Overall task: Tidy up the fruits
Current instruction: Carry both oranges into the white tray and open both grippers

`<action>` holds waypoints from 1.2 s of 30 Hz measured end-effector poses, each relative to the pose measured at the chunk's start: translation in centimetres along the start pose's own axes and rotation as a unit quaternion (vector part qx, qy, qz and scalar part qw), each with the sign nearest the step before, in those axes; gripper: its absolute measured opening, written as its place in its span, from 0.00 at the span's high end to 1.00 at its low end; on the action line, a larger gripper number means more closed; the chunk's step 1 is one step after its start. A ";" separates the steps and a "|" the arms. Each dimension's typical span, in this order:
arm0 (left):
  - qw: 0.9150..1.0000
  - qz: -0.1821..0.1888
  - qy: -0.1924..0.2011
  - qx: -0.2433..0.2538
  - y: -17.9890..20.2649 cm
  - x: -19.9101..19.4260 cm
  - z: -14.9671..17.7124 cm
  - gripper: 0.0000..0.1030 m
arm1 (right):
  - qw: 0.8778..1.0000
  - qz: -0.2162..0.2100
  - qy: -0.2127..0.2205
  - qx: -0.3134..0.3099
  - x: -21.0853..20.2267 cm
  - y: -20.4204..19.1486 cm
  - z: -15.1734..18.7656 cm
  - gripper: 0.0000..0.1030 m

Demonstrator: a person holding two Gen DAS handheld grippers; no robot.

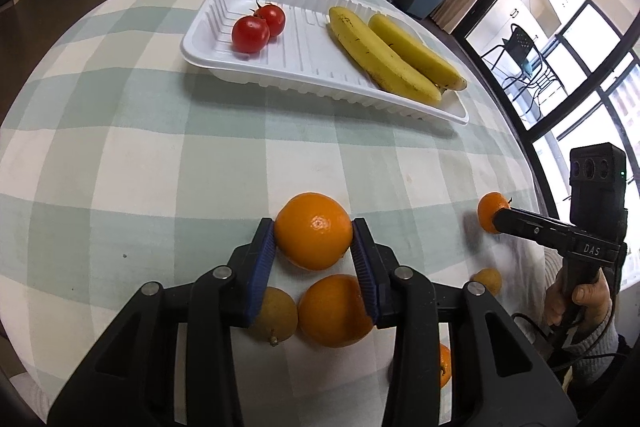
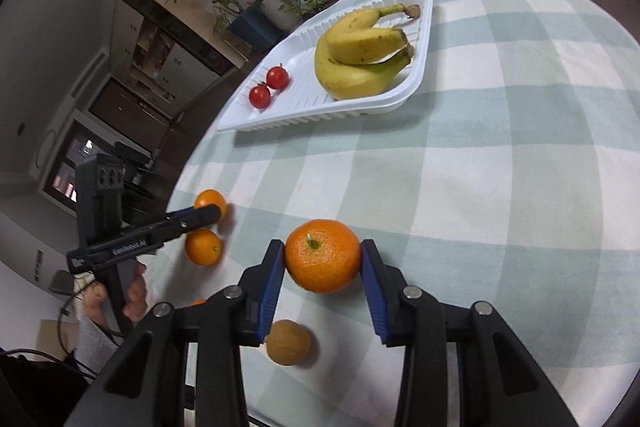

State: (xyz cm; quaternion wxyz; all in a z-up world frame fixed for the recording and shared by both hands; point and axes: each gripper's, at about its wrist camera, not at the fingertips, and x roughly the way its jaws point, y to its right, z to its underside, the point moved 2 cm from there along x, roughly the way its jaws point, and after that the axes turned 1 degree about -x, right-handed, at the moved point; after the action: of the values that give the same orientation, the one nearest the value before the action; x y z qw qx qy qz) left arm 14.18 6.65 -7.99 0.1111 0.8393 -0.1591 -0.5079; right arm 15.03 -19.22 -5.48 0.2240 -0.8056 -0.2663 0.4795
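Note:
In the left wrist view my left gripper (image 1: 313,233) is shut on an orange (image 1: 313,229), its blue pads touching both sides. A second orange (image 1: 334,311) and a brownish fruit (image 1: 276,317) lie below it. In the right wrist view my right gripper (image 2: 323,257) is shut on a tangerine (image 2: 323,255), held just above the cloth. The white tray (image 1: 304,83) holds two tomatoes (image 1: 258,27) and two bananas (image 1: 392,55); the tray also shows in the right wrist view (image 2: 320,111).
The table has a green-and-white checked cloth (image 1: 140,147). A brownish fruit (image 2: 288,342) lies under the right gripper. The left gripper's fingers (image 2: 200,217) show beside two oranges (image 2: 203,247). Another small fruit (image 1: 488,281) lies near the table's right edge.

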 end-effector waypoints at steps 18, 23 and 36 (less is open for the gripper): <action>0.999 0.030 0.031 0.006 1.1 -1.2 -5.4 0.65 | 0.998 -0.065 0.019 0.001 1.4 -2.6 -6.1 0.60; 0.999 0.030 0.038 0.010 1.1 -0.9 -7.5 0.65 | 0.997 -0.068 0.024 -0.004 2.5 -3.1 -8.5 0.60; 0.999 0.022 0.027 0.022 1.1 2.3 -11.9 0.65 | 0.998 -0.054 0.021 -0.004 5.8 -2.3 -12.2 0.60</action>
State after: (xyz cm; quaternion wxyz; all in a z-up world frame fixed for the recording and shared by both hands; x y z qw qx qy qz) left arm 25.53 5.08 -4.03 0.1077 0.8510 -0.1860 -0.4791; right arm 27.72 -15.02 -2.43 0.2516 -0.8010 -0.3068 0.4483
